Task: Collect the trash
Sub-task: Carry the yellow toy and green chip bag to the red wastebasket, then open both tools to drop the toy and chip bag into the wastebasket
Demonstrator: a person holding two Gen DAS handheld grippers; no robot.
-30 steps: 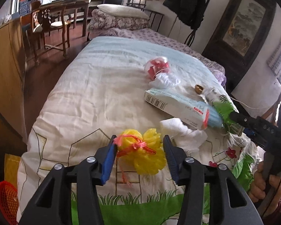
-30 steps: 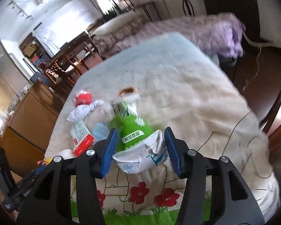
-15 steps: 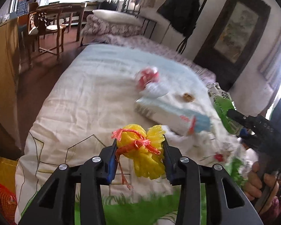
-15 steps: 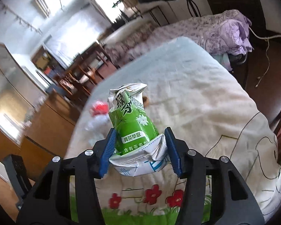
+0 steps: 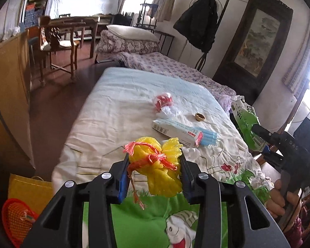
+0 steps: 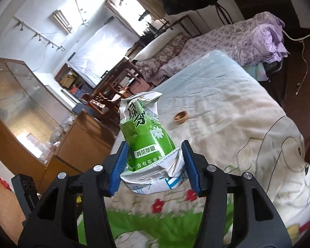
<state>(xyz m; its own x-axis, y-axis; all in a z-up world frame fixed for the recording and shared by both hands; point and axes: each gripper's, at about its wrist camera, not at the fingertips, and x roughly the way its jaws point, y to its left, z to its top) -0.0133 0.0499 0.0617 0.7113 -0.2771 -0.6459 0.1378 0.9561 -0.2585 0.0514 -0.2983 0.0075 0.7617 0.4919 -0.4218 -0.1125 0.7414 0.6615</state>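
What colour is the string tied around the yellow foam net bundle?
Red-orange string on the yellow foam net bundle; the left wrist view shows it best.

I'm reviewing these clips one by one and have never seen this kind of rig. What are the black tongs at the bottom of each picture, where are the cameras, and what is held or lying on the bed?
No robot here: a person carries a hand-held two-finger gripper in each hand, and a fisheye camera on each looks forward along its fingers. One picture comes from the left gripper. It is shut on a yellow mesh bundle tied with red string. The other picture comes from the right gripper, which is shut on a crumpled green drink carton. In the left view, the right gripper and the hand holding it show at the edge. Left on the bed: a long white box, blue face masks, a red and clear wrapper, white tissue and a small brown cap.
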